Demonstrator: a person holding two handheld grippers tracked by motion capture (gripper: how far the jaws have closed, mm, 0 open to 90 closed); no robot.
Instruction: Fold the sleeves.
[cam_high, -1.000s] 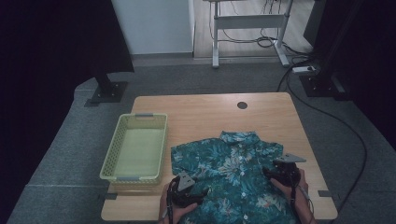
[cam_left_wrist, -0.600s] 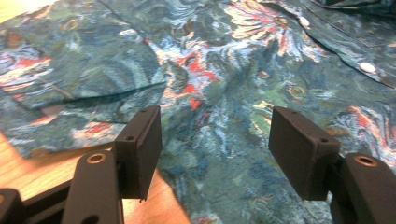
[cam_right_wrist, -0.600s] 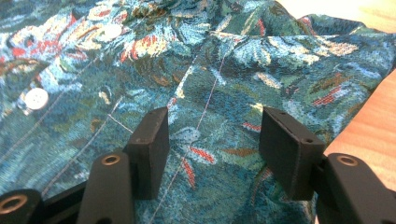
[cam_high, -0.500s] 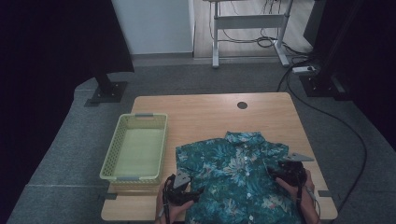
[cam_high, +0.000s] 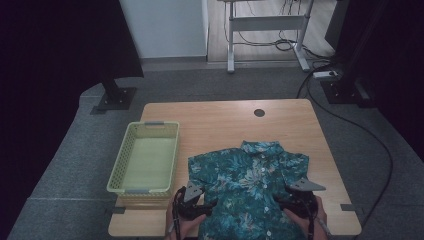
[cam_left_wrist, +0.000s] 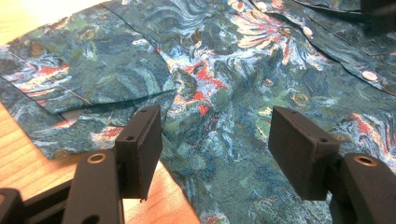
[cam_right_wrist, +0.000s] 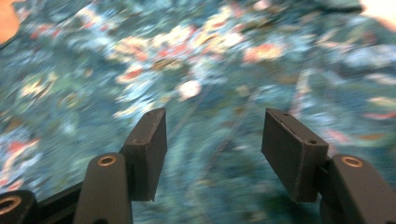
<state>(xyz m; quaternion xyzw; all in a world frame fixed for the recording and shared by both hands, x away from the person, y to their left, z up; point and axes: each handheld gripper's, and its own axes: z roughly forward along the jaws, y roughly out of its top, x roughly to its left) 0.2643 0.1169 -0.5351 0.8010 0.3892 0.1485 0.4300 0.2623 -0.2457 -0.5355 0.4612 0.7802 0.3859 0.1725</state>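
Teal floral cloth, a short-sleeved button-up shirt (cam_high: 250, 182), lies flat on the wooden worktop (cam_high: 220, 120), collar toward twelve o'clock, hem toward six, its long axis running between them. No writing is readable. The left hand-held gripper (cam_left_wrist: 215, 140) and right hand-held gripper (cam_right_wrist: 212, 140) hover wide over its lower corners. A pale green basket (cam_high: 144, 186) sits at nine o'clock.

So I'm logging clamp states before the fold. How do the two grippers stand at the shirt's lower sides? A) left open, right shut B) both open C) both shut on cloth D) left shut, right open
B: the left gripper and the right gripper each show jaws spread wide apart over the shirt, pinching no cloth.
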